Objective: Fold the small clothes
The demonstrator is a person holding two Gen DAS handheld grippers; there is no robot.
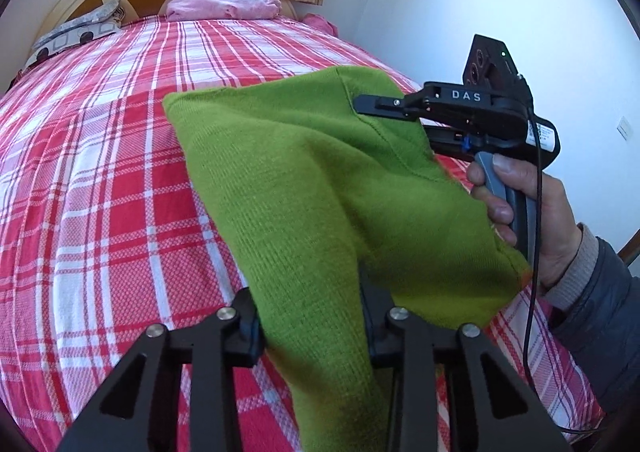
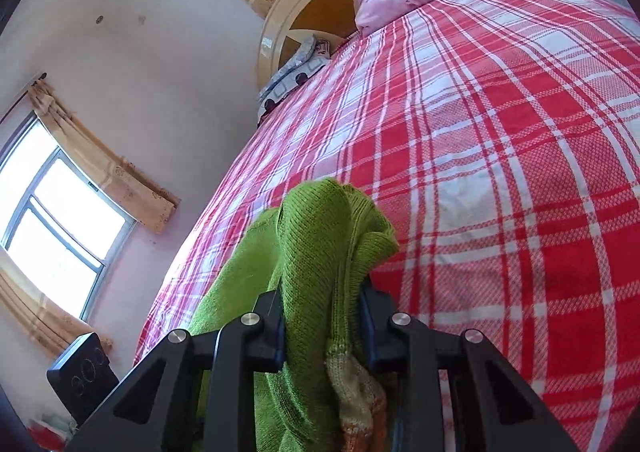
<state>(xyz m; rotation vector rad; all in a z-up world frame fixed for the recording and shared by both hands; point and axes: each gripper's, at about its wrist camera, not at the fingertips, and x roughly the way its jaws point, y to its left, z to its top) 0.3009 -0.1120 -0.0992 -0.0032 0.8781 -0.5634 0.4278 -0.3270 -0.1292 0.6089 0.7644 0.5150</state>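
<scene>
Now the green knit (image 1: 304, 187) hangs stretched between both hand-held grippers, left (image 1: 312, 326) and right (image 1: 416, 123), each pinching one end above the bed (image 1: 100, 171)

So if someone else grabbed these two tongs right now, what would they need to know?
Left tongs: shut on the green knit garment.
Right tongs: shut on a bunched part of the same garment, gripped by the person's hand.
The garment hangs stretched between them, lifted above the red plaid bedspread.
Done: picked up at two places.
Left: no fold shows yet; lay it flat on the bed and fold.
</scene>
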